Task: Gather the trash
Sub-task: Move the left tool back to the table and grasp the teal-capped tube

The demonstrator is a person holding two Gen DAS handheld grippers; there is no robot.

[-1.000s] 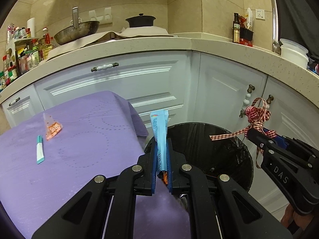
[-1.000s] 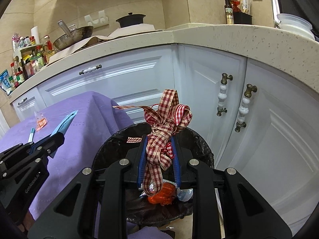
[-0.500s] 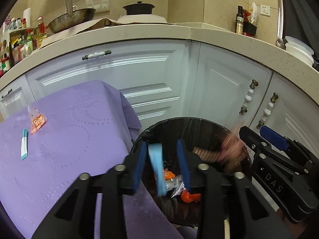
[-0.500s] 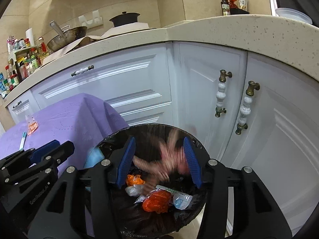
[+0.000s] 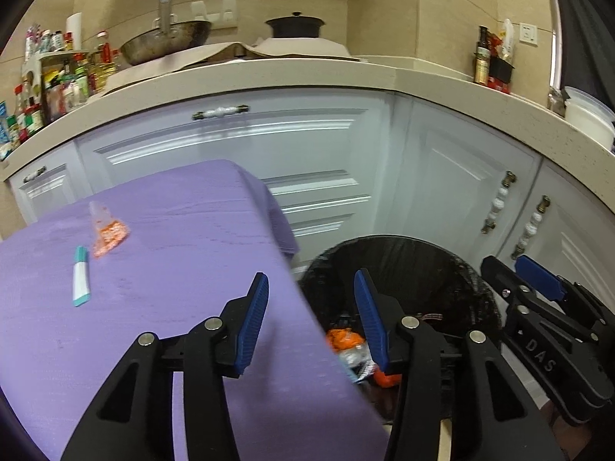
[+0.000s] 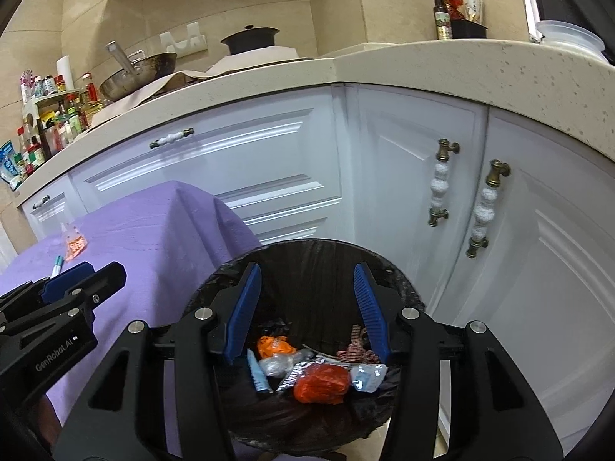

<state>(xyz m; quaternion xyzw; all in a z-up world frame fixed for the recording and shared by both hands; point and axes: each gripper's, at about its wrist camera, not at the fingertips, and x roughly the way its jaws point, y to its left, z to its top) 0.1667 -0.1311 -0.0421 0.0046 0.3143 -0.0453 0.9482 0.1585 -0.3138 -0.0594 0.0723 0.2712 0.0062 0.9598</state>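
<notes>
Your black-lined round trash bin (image 6: 399, 280) holds crumpled orange wrappers (image 6: 321, 382) and checked ribbon (image 6: 355, 351); left gripper (image 5: 311, 320) opening empty, right gripper (image 6: 305, 307) apart, empty.

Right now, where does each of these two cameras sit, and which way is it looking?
Left wrist: rides the left gripper, looking down across the purple tablecloth toward the cabinets; its jaws are opening, nothing between them.
Right wrist: rides the right gripper, looking down into the black bin; its blue fingers stand apart, empty.
Both views share bin, tablecloth, and each other's gripper.
</notes>
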